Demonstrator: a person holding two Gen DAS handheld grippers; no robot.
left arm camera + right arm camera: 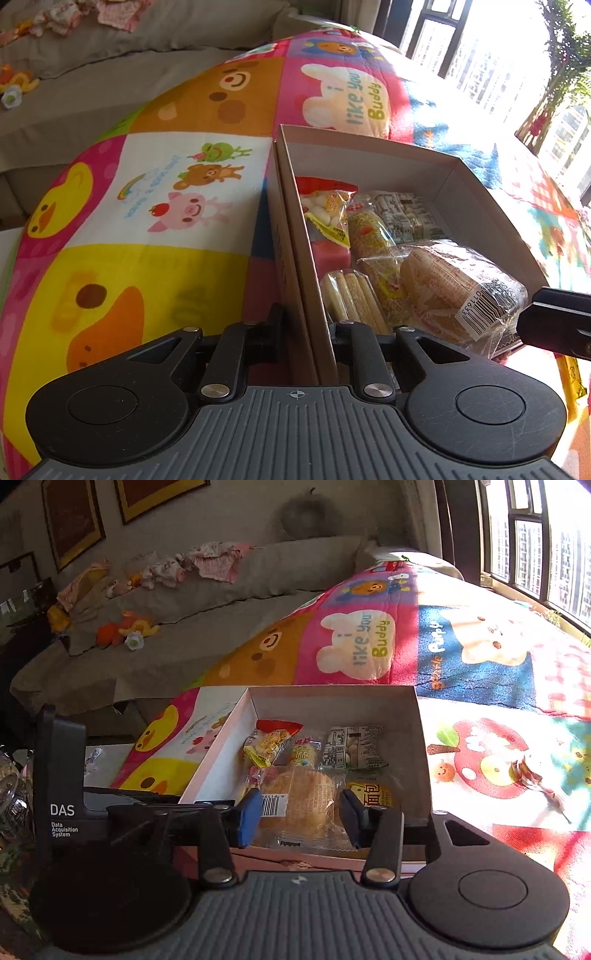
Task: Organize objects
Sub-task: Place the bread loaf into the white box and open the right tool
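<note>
A brown cardboard box (pixel 291 236) lies on a bright cartoon blanket and holds several wrapped snacks. My left gripper (pixel 308 328) straddles the box's near left wall, one finger outside and one inside; the jaws look pressed on the wall. A wrapped bread bun (pixel 454 288) lies on top of the snacks at the box's near right. In the right wrist view the box (pixel 421 746) is just ahead, and my right gripper (pixel 299 816) stands with its blue pads on either side of the bun (pixel 303 805), holding it over the box's near end.
The blanket (pixel 155 206) covers a bed. A grey sofa (pixel 229 590) with clothes and soft toys runs along the back. A wrapped candy (pixel 532 771) lies on the blanket right of the box. Windows are on the right. A yellow packet (pixel 570 376) lies beside the box.
</note>
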